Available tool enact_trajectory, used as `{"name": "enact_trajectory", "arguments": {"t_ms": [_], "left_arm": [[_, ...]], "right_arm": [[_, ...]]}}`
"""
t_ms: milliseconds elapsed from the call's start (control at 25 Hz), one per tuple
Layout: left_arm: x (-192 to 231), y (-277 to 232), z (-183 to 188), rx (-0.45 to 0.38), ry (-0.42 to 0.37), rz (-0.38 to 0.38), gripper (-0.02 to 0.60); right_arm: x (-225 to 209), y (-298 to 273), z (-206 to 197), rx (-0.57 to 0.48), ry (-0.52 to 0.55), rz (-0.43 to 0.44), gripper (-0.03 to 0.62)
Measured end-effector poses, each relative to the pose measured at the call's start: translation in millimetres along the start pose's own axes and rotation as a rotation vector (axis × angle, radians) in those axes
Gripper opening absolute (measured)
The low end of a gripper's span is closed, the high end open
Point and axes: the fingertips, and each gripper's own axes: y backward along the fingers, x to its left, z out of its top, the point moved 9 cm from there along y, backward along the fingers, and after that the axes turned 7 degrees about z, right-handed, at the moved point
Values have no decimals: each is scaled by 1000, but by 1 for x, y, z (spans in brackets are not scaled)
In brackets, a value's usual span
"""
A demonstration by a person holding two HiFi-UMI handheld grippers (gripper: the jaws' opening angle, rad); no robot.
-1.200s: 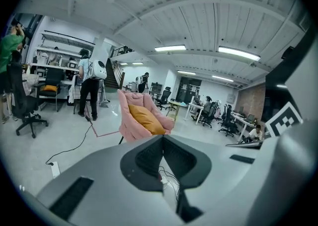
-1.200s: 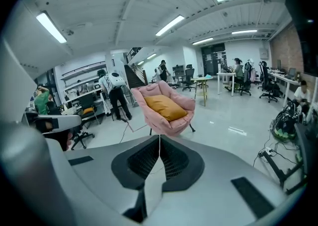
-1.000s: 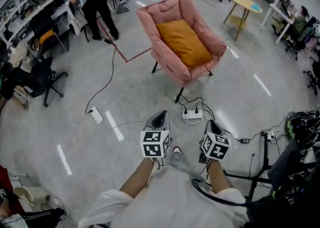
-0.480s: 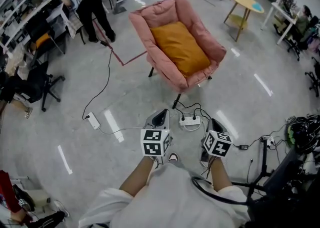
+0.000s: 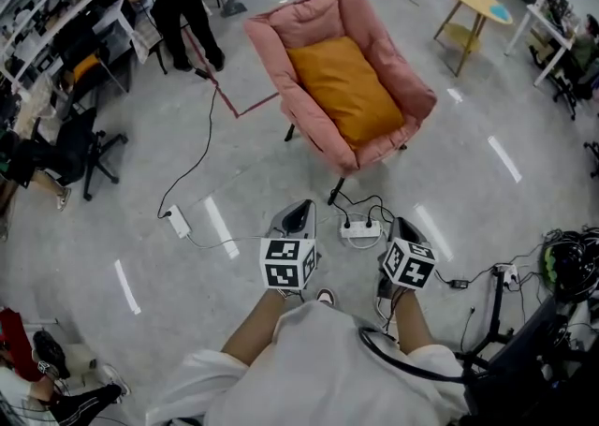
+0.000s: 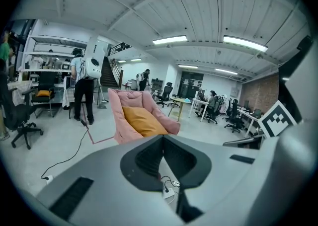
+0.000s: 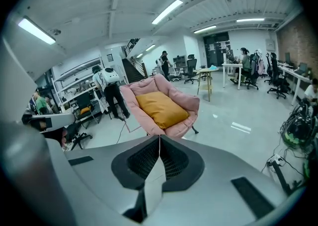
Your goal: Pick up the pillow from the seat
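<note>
The orange pillow (image 5: 348, 89) lies on the seat of the pink chair (image 5: 314, 20), well apart from both grippers. The left gripper (image 5: 298, 214) and right gripper (image 5: 405, 227) are clenched on nothing, flanking what looks like a power strip (image 5: 360, 227) on the floor (image 5: 253, 181).

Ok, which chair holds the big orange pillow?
The pink padded chair, alone mid-floor, orange pillow on its seat; the others are black office chairs.
</note>
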Motion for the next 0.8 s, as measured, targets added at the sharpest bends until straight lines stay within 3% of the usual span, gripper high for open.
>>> {"name": "enact_trajectory", "arguments": {"t_ms": [360,800], "left_arm": [[2,-45,16,2,-10,-31,8],[32,-136,81,-12,-45,-106,8]], "right_arm": [[-7,-35,14,23,-12,-11,30],[11,-109,96,-42,-8,-28,29]]}}
